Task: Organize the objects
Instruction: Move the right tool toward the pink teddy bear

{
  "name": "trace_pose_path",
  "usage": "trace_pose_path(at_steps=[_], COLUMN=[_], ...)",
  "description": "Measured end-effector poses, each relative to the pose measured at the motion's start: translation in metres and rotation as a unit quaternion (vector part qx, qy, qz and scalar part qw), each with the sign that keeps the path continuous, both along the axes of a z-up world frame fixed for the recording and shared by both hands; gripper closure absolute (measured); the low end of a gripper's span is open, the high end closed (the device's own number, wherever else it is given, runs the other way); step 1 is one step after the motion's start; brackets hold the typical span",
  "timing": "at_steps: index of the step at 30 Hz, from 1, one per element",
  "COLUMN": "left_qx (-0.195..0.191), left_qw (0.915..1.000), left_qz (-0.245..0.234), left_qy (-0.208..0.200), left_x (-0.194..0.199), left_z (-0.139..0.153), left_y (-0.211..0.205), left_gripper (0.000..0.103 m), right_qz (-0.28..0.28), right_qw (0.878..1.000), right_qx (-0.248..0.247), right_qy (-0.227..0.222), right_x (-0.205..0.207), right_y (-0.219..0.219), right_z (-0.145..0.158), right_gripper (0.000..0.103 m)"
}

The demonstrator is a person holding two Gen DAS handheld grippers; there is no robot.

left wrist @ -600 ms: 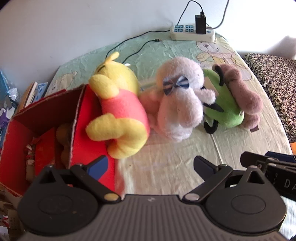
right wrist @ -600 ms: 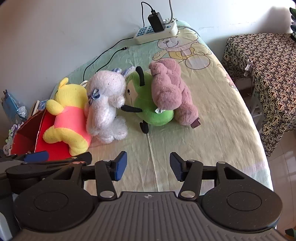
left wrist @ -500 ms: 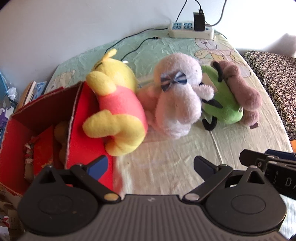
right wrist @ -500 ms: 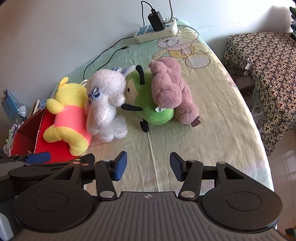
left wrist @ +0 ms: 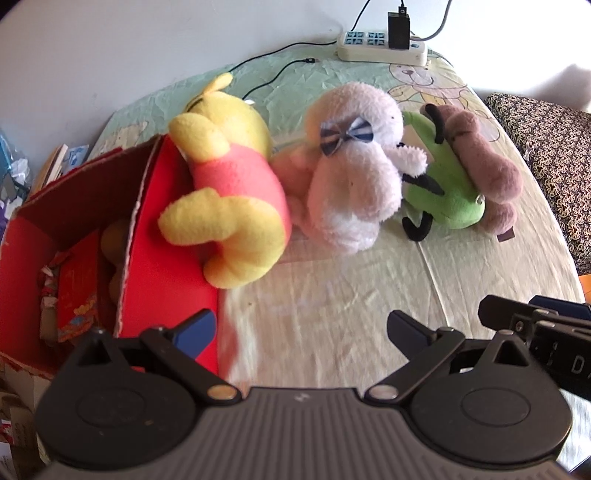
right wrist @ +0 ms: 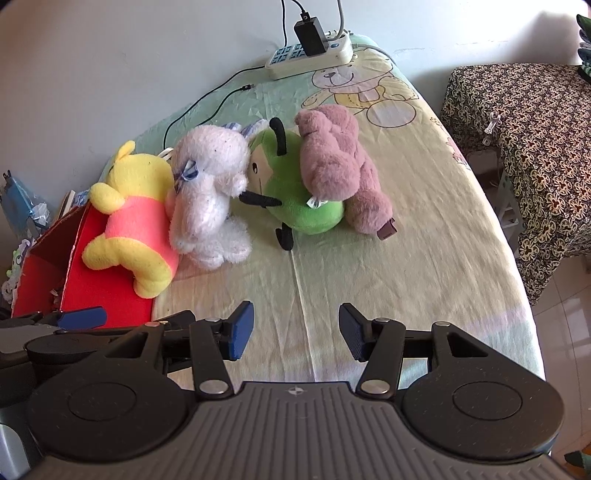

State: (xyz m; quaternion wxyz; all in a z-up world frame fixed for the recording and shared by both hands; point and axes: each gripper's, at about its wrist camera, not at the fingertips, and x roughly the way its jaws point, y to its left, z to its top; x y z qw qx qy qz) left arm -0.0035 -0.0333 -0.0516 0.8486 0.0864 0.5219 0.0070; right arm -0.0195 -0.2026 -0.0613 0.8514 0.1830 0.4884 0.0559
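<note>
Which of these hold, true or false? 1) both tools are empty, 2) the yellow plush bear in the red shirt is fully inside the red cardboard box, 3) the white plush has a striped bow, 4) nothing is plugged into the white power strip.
1) True: the left tool and right tool hold nothing, jaws apart.
2) False: the yellow plush bear in the red shirt leans on the edge of the red cardboard box, mostly outside.
3) True: the white plush wears a striped bow.
4) False: a black adapter sits in the white power strip.
</note>
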Motion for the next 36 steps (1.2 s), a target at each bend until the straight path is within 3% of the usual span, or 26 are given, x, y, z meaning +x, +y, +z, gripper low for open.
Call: trace_pose_path(at_steps=[11, 19, 30, 36], left_qx=[-0.002, -0.004, -0.091, -0.109], left_qw=[1.0, 0.9987, 0.9881, 0.9824], left_qz=[0.0, -0.031, -0.104, -0.127], left_qy=[0.002, -0.041, -0.068, -0.082], left_x=[0.003, 0.015, 0.027, 0.034], left_z=[-0.003, 0.019, 0.034, 0.031], left_y=[-0.001, -0.013, -0.043, -0.055], left_gripper=[0.004, 0.004, 0.005, 0.007], right_qz=[-0.002, -0.008, -0.036, -0.064], right_qw=[1.0, 0.999, 0.995, 0.992], right_qx=[-0.001, -0.001, -0.01, 0.047], right_qy=[0.007, -0.036, -0.096, -0.096], right_x=[0.002, 0.01, 0.046, 0.066], right_y=[-0.002, -0.016, -0.046, -0.067], right_z=[-0.006, 0.009, 0.018, 0.002], right_gripper=[0.048, 0.048, 0.048, 0.051])
